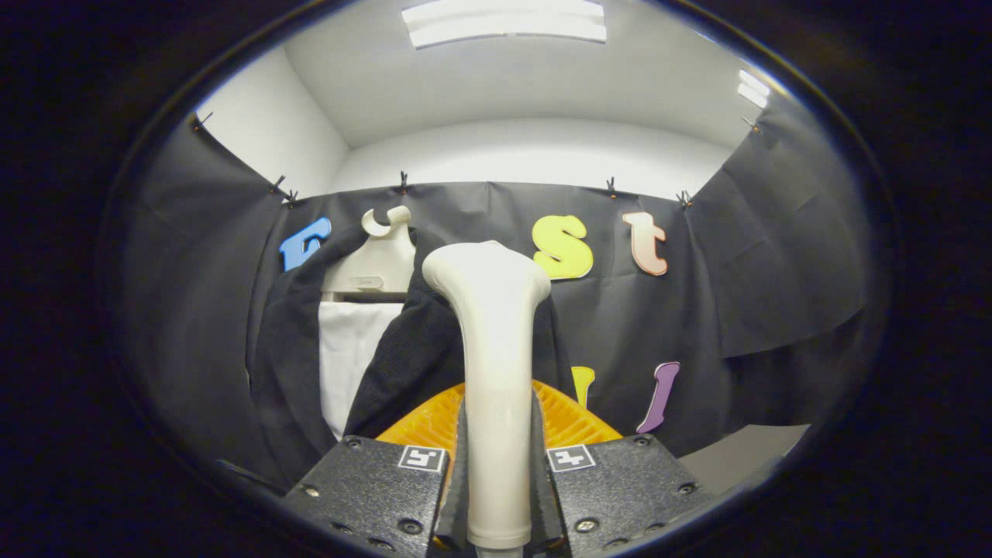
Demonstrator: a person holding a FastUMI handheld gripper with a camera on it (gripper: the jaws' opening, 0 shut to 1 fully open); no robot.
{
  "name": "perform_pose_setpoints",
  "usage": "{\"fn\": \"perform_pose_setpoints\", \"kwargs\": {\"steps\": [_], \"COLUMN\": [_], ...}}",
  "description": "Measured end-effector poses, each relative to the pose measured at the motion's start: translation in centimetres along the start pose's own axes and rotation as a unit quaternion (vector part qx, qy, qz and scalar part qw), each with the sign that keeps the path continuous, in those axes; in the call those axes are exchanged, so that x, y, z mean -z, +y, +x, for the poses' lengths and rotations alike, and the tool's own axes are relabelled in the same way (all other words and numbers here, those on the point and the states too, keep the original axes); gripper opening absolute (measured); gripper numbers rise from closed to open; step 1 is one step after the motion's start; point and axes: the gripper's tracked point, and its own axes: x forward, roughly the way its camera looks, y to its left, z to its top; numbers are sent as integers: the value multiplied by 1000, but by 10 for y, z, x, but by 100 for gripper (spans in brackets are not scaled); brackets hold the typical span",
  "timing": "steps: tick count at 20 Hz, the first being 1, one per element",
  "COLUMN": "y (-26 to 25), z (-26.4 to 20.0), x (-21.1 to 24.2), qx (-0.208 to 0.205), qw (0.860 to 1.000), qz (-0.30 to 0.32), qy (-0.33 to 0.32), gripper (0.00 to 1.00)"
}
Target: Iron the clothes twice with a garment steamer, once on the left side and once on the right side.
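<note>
Gripper (496, 473) fingers clamped on white garment steamer (493, 372) handle, steamer upright between them, head near black garment (403, 356) on white hanger (377, 256), orange ribbed object (570, 418) just beyond.

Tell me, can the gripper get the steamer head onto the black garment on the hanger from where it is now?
Probably yes. The gripper is shut on the white steamer, whose head stands upright just in front of the black garment hanging on the cream hanger. Nothing lies between them; the orange ribbed piece sits lower, behind the handle.
</note>
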Motion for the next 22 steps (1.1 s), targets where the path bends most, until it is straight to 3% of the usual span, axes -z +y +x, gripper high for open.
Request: {"fn": "perform_pose_setpoints", "kwargs": {"steps": [10,22], "y": [2,4], "z": [-2,-48], "x": [38,100], "qx": [4,-15], "qw": [1000,997], "qz": [-19,-37], "qy": [15,72], "gripper": [34,35]}}
